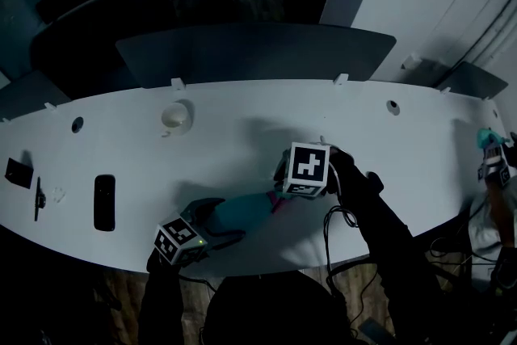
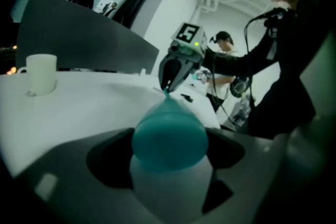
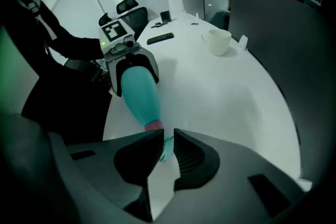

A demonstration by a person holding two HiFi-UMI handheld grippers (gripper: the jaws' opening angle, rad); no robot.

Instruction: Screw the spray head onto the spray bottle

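A teal spray bottle (image 1: 246, 212) lies nearly level above the white table (image 1: 242, 125) near its front edge. My left gripper (image 1: 212, 222) is shut on the bottle's base end, and the bottle (image 2: 169, 136) fills the space between its jaws in the left gripper view. At the other end, past a pink collar (image 3: 154, 125), my right gripper (image 3: 167, 145) points steeply down, shut on the thin teal spray head (image 3: 168, 147). The left gripper view shows the right gripper (image 2: 173, 73) at the bottle's far tip. The right gripper view shows the left gripper (image 3: 131, 60) round the bottle (image 3: 140, 94).
A white cup (image 1: 174, 116) stands at the back left of the table, also visible as the cup (image 2: 41, 74) and the cup (image 3: 217, 41). A black flat device (image 1: 104, 202) and a small black item (image 1: 18, 172) lie at the left. Another person stands at the far right.
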